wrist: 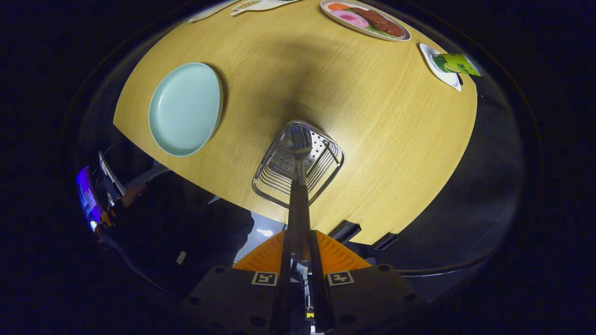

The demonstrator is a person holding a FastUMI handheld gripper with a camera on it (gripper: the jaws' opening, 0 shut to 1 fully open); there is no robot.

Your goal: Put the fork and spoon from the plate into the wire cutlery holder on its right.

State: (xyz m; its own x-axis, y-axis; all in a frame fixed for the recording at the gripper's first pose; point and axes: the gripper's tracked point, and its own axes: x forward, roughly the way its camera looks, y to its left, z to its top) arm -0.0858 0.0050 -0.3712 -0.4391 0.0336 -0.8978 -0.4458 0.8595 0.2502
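The spoon point(299, 160) is clamped between the closed fingers of the gripper point(300, 251), its bowl hung over the wire cutlery holder point(321, 174); it should be lowered straight before release.

A round light-wood table point(372, 139) carries, at its far side, an oval plate of pictured food point(365, 19), a small white saucer point(437, 70) with a green paper cup point(458, 64) lying tilted on it, and a flat white card point(258, 5).
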